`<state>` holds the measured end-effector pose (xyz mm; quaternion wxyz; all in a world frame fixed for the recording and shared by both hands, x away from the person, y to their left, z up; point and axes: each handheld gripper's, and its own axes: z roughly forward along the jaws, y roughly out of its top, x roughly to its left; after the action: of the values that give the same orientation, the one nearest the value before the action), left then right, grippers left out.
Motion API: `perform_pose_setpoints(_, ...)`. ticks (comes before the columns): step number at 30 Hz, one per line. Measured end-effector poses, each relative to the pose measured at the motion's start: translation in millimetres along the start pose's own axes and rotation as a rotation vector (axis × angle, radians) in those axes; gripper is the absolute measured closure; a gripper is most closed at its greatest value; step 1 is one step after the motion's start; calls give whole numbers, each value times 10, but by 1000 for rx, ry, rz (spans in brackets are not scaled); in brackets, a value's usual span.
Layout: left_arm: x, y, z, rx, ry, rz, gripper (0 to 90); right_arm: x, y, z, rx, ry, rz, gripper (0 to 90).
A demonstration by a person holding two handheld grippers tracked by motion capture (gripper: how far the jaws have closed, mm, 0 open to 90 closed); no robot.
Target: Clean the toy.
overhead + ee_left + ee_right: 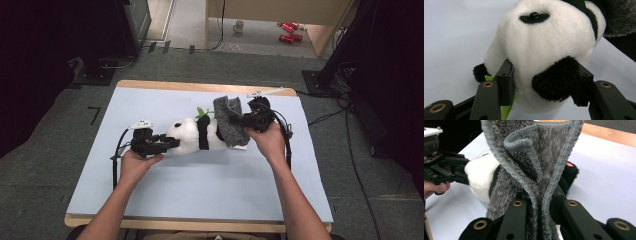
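High view: left gripper (167,142) clamps the toy panda's (192,136) head, pinning it flat mid-desk (165,190), while the right gripper (248,121) pinches a grey knitted garment (229,122) bunched over the toy's lower body (dressing or undressing, hard to judge). Roughly halfway along; no containers in sight.

Left tool (167,142) jaws half-spread, clamped, hand steady behind; right tool (248,121) jaws pinched shut, forearm angled inward.
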<state>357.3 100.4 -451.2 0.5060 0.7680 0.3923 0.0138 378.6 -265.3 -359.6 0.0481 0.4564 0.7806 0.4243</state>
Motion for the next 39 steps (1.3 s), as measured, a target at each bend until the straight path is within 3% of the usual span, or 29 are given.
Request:
perform_pose_setpoints(6,5,-14,-1,5,1,9,474,-147,-31,-115,-6,-48,35,806)
perform_pose_setpoints(14,-1,-38,-4,2,0,19,473,-280,-132,-135,-11,-39,78,806)
perform_pose_setpoints(18,0,-54,7,-10,0,20,474,-267,-99,-243,-70,6,101,806)
perform_pose_setpoints(22,-10,-60,7,-8,4,36,473,-152,-12,-323,-109,17,76,806)
perform_pose_setpoints(24,-16,-61,8,-9,5,35,473,-81,33,-334,-123,48,64,806)
perform_pose_setpoints(27,-19,-63,10,-11,6,34,473,20,92,-295,-130,92,51,806)
perform_pose_setpoints(29,-18,-64,12,-13,6,32,472,49,100,-233,-114,97,45,806)
perform_pose_setpoints(33,-11,-67,9,-11,3,35,472,25,41,-58,-63,68,42,805)
perform_pose_setpoints(39,2,-28,22,-2,2,-5,473,-138,-122,-45,-90,28,75,804)
